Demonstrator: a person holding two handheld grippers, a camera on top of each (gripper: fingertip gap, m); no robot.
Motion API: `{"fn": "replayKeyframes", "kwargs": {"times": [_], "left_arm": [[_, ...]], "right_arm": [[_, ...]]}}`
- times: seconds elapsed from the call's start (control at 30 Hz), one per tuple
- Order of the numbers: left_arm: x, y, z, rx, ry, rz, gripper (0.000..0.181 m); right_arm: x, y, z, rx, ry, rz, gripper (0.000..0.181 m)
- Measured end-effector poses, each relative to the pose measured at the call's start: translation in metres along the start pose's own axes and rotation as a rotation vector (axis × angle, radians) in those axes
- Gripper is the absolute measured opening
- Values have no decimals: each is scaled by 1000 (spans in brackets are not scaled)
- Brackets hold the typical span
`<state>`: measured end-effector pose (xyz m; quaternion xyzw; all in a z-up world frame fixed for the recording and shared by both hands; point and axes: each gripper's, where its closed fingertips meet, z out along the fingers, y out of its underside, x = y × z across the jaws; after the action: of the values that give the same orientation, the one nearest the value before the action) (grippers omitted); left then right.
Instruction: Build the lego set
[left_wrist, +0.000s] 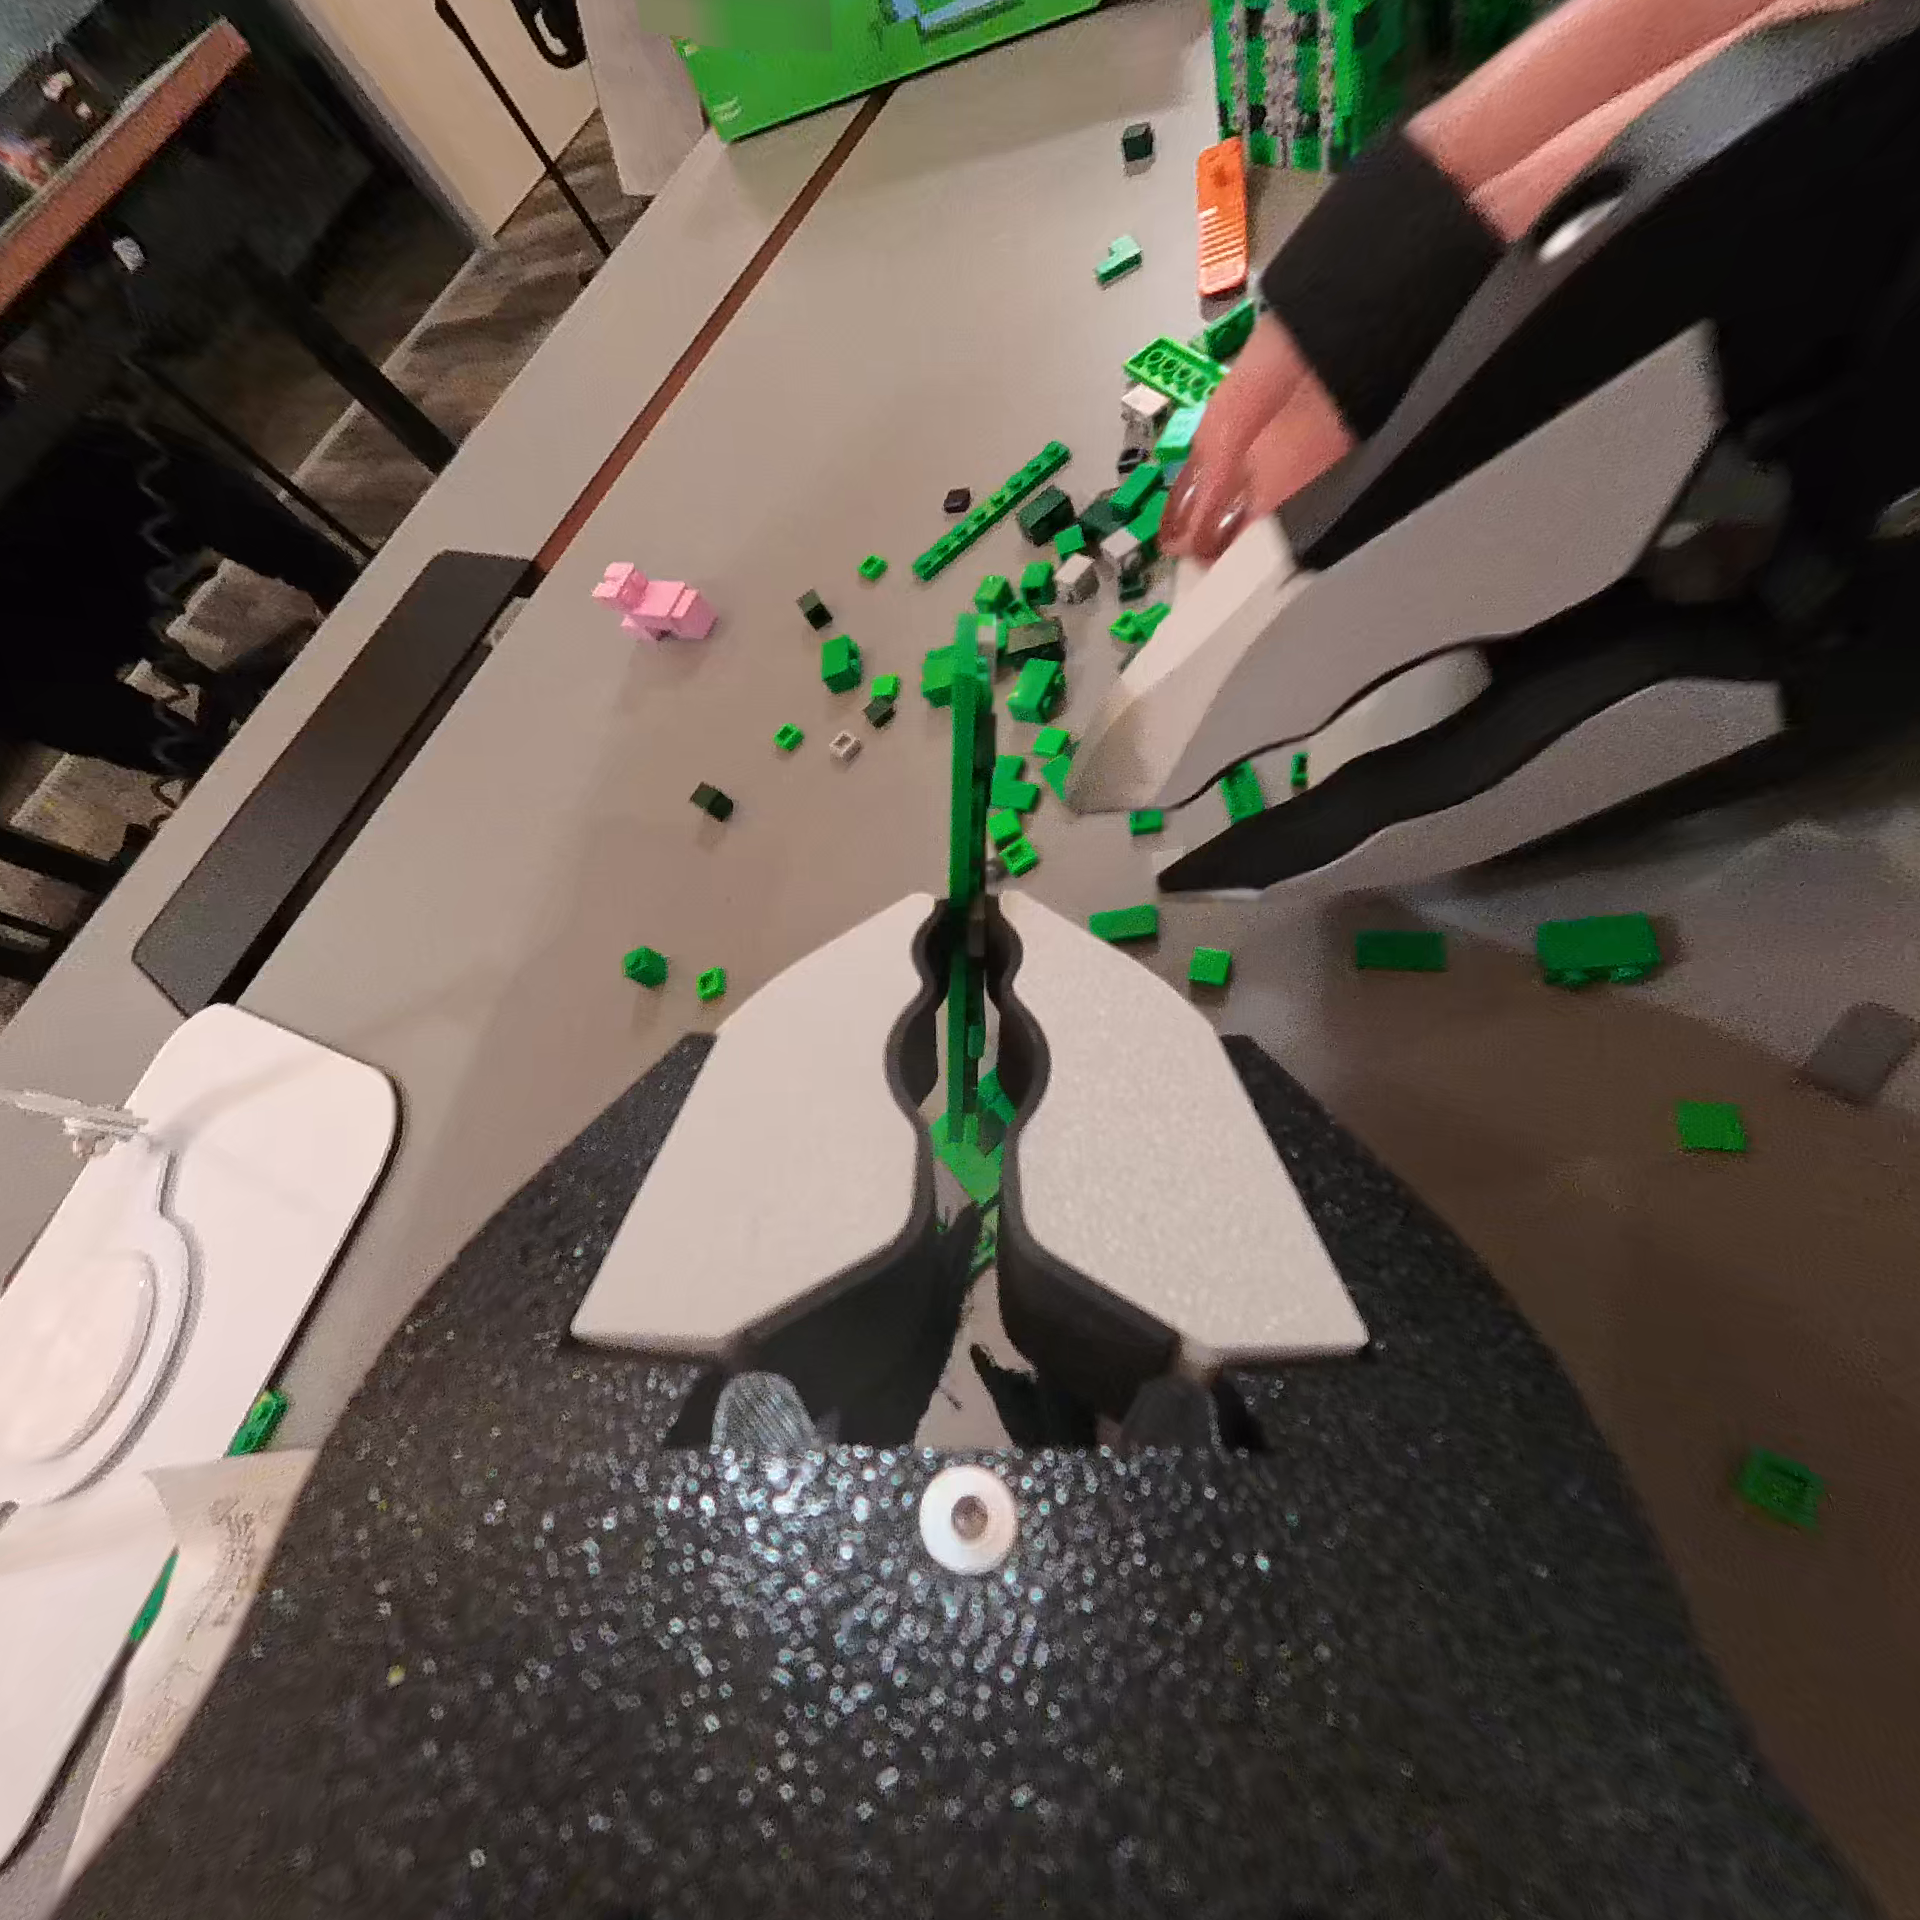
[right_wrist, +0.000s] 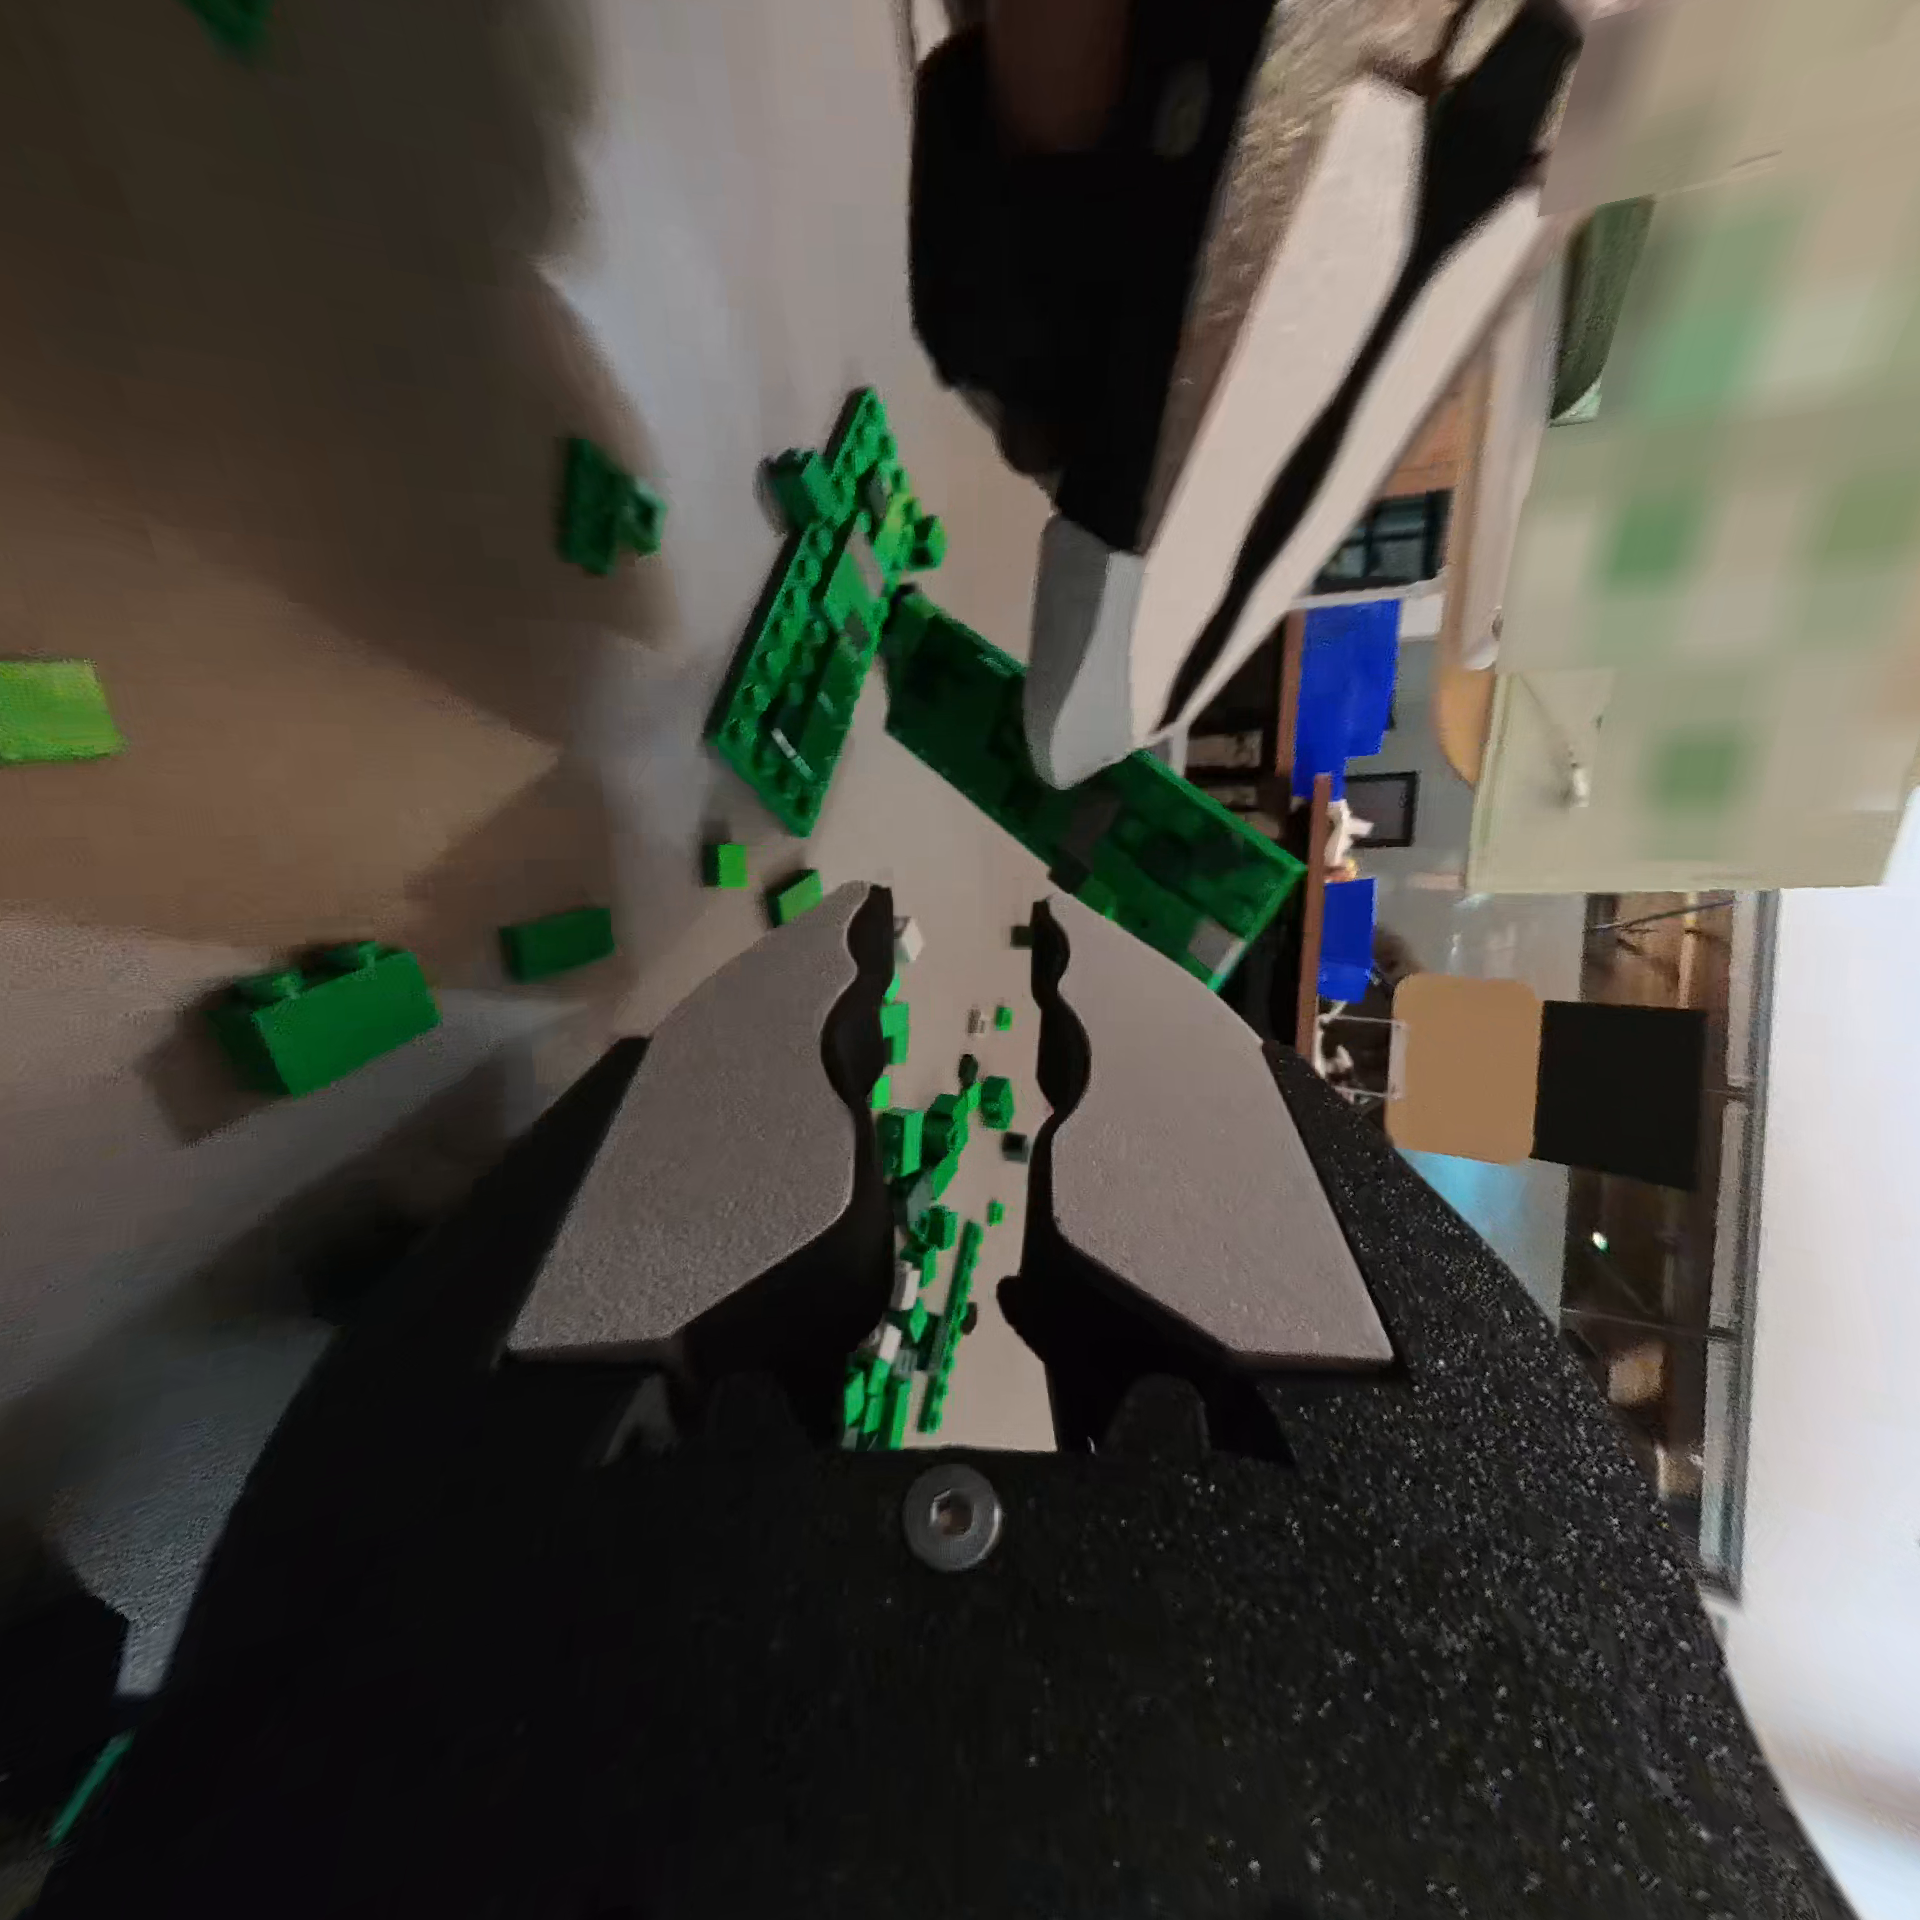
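My left gripper (left_wrist: 966, 920) is shut on a flat green lego plate assembly (left_wrist: 968, 748), seen edge-on and standing up between the fingers above the grey table (left_wrist: 468, 831). In the right wrist view the same assembly (right_wrist: 805, 634) shows its studded face, sticking out on both sides of the left gripper's fingers (right_wrist: 1086, 675). My right gripper (right_wrist: 961, 912) is open and empty. In the left wrist view it (left_wrist: 1132, 831) hovers low over the loose green bricks (left_wrist: 1023, 665), just right of the held assembly.
Loose green bricks lie scattered over the table, with a pile (right_wrist: 925, 1195) below my right gripper. A pink pig figure (left_wrist: 655, 608), an orange brick separator (left_wrist: 1223, 218), a green box (left_wrist: 831, 62) and a built green block (left_wrist: 1320, 73) stand farther off. A white tray (left_wrist: 260, 1195) lies at left. My left and right fingertips are right by each other.
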<state>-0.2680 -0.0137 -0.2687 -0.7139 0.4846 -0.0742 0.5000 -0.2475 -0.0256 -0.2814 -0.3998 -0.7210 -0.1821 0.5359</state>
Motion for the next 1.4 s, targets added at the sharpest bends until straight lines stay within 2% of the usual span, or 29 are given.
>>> {"fn": "replayKeyframes", "kwargs": {"times": [0.13, 0.27, 0.37, 0.47, 0.6, 0.7, 0.8, 0.9, 1.07, 1.4], "left_arm": [[-2, 0, 0, 21, 9, -52, 5], [-2, -6, 1, 77, 10, -116, 5], [1, -11, 2, 133, 63, -210, 5], [4, -14, 2, 168, 99, -285, 5], [6, -19, 3, 197, 103, -324, 5], [7, -24, 2, 225, 94, -333, 6], [8, -23, 3, 221, 90, -326, 5], [9, -24, 3, 229, 97, -332, 6], [8, -24, 3, 229, 82, -339, 6], [1, -21, 2, 243, 63, -390, 6]], "right_arm": [[23, -12, -8, 88, 110, 152, 24], [47, -12, -14, 180, 175, 502, 23], [66, -4, -22, 220, 266, 678, 24], [72, -2, -24, 260, 274, 845, 32], [69, -2, -15, 243, 255, 988, 46], [64, -3, -9, 242, 218, 1114, 47], [67, 1, -11, 265, 222, 1189, 36], [66, 4, -12, 286, 194, 1265, 35], [66, 9, -11, 260, 201, 1292, 47], [59, 4, -8, 315, 81, 1427, 48]]}}
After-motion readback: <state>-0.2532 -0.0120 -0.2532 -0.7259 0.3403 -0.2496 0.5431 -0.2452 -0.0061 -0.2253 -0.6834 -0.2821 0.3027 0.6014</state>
